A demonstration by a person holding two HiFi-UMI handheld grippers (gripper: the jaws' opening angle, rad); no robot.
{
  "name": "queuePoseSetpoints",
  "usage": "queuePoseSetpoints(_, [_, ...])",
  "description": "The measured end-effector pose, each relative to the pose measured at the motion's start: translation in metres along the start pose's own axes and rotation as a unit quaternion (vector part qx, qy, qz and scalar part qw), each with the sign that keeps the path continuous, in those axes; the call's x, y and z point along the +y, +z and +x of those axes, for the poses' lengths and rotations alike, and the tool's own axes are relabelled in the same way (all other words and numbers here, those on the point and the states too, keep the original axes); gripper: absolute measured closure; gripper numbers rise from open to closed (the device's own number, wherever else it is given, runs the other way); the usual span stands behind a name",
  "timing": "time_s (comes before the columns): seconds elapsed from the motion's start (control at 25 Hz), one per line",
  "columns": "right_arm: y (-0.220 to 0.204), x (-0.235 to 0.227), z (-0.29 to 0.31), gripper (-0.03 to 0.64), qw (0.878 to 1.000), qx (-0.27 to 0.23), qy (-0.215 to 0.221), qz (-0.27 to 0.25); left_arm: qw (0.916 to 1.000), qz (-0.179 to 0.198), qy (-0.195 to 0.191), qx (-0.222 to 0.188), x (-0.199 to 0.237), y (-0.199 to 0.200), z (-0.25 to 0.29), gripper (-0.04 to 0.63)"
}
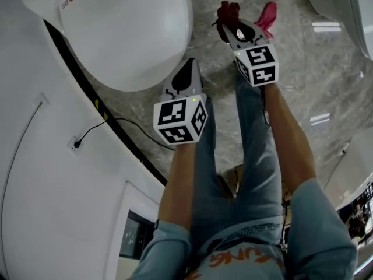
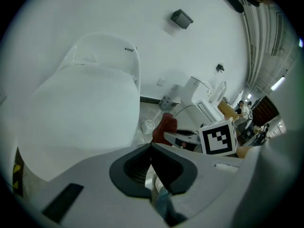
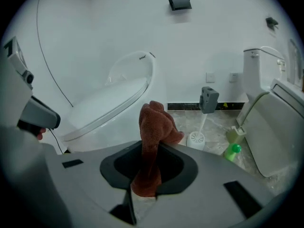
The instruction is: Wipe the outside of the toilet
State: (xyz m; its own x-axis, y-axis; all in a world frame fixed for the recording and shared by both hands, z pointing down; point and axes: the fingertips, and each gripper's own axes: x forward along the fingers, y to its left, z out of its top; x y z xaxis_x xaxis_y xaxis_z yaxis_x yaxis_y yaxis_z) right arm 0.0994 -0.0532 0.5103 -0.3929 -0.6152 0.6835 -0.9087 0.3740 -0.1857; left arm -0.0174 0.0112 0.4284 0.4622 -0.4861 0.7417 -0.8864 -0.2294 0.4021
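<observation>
The white toilet (image 1: 128, 28) with its lid down fills the upper left of the head view. My left gripper (image 1: 187, 66) hovers just off the bowl's front rim, shut with nothing in it; in the left gripper view its dark pads (image 2: 166, 167) meet, and the toilet lid (image 2: 85, 103) looms close. To the right, over the floor, my right gripper (image 1: 230, 31) is shut on a dark red cloth (image 1: 228, 13). In the right gripper view the cloth (image 3: 153, 127) stands bunched up out of the jaws, with the toilet (image 3: 114, 99) further off to the left.
A toilet brush in its holder (image 3: 202, 122), a green bottle (image 3: 232, 151) and a second toilet (image 3: 275, 122) stand to the right. Something pink (image 1: 268, 13) lies on the marble floor. A black cable (image 1: 99, 127) runs along the white wall. The person's legs are below.
</observation>
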Motion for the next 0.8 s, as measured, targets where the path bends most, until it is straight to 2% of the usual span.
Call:
queuePoseSetpoints(0.12, [0.011,-0.018,0.022,0.541,0.999,0.002,0.029,-0.022,0.9988,-0.034,0.031,-0.017,-0.009,0.005,0.021,0.6])
queuePoseSetpoints(0.24, [0.027,-0.032,0.039,0.541,0.996,0.012,0.068,-0.058,0.993,-0.083,0.075,-0.038,-0.016,0.013,0.041,0.6])
queuePoseSetpoints(0.32, [0.034,-0.042,0.05,0.541,0.993,0.019,0.089,-0.08,0.9891,-0.103,0.095,-0.045,-0.023,0.015,0.054,0.6])
queuePoseSetpoints(0.56, [0.049,-0.069,0.094,0.54,0.989,0.026,0.104,-0.099,0.9872,-0.116,0.099,-0.049,-0.034,0.029,0.086,0.6])
queuePoseSetpoints(0.8, [0.058,-0.052,0.145,0.54,0.981,0.037,0.139,-0.131,0.9827,-0.141,0.101,-0.064,-0.031,0.035,0.111,0.6])
